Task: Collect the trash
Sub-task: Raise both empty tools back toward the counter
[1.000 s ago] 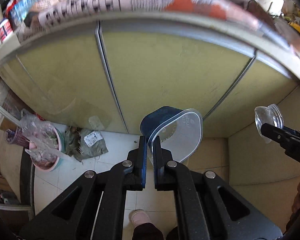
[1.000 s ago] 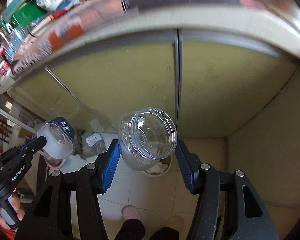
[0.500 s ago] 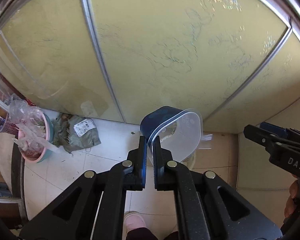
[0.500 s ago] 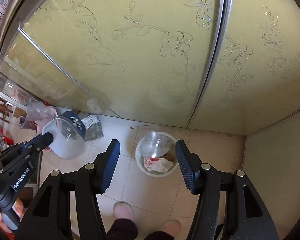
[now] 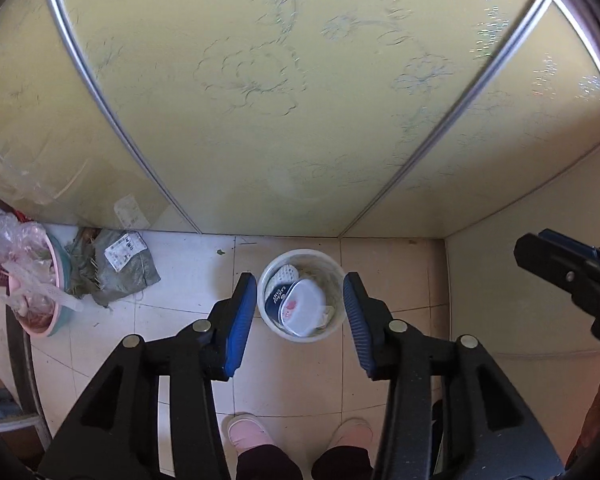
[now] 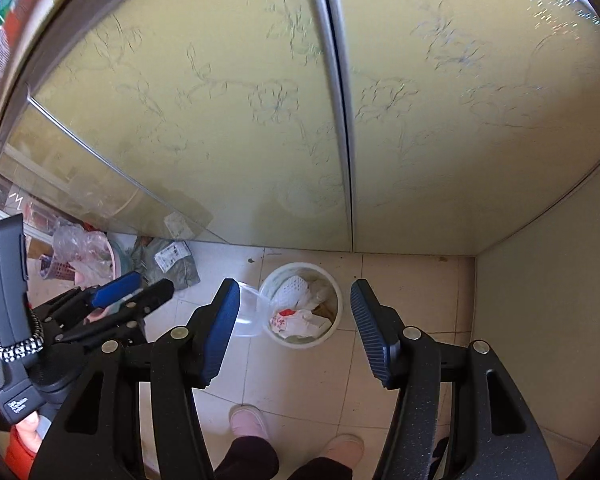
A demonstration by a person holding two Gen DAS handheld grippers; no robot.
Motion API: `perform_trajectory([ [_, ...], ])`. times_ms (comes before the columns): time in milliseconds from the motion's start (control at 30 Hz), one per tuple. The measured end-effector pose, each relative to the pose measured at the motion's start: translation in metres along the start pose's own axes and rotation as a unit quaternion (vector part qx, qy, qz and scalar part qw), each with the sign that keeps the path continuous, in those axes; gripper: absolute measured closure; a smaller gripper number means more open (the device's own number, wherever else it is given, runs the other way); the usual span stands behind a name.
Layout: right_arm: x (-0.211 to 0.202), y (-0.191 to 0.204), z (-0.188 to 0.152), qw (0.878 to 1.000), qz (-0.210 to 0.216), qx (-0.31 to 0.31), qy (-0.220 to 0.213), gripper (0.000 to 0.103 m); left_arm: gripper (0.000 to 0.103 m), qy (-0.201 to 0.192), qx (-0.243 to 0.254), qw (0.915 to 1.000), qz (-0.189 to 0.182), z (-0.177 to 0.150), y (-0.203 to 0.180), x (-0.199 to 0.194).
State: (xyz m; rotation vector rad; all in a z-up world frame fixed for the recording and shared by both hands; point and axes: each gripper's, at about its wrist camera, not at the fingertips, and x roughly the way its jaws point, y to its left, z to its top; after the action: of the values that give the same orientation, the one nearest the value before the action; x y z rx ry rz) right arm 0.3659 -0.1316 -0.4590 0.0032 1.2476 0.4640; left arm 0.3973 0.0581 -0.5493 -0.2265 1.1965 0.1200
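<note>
white plastic bin (image 5: 336,326) stands on the tiled floor (image 5: 180,280) before the yellow glass doors (image 5: 260,120). the left gripper (image 5: 300,312), jaws just sprung apart and empty, hangs over it; the clear tub (image 5: 302,308) lies inside among the trash. the right gripper (image 6: 294,320) is spread too, holding nothing.

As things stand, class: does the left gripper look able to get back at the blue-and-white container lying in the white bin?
Probably yes. The left gripper hangs above the white bin, jaws just opened and empty, pointing down at it. The blue-and-white container lies on top of the other rubbish with nothing covering it.
</note>
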Motion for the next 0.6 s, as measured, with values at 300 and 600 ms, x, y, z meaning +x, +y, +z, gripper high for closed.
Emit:
perform_trajectory([
  [300,-0.056,0.021,0.012,1.000,-0.004,-0.005,-0.023,0.049,0.059,-0.034,0.018,0.9992,-0.009,0.020,-0.010,-0.093],
  [600,-0.178,0.061,0.033,0.996,-0.009,-0.007,-0.086,0.049,0.057,-0.103,0.032,0.9940,-0.018,0.048,-0.010,-0.247],
])
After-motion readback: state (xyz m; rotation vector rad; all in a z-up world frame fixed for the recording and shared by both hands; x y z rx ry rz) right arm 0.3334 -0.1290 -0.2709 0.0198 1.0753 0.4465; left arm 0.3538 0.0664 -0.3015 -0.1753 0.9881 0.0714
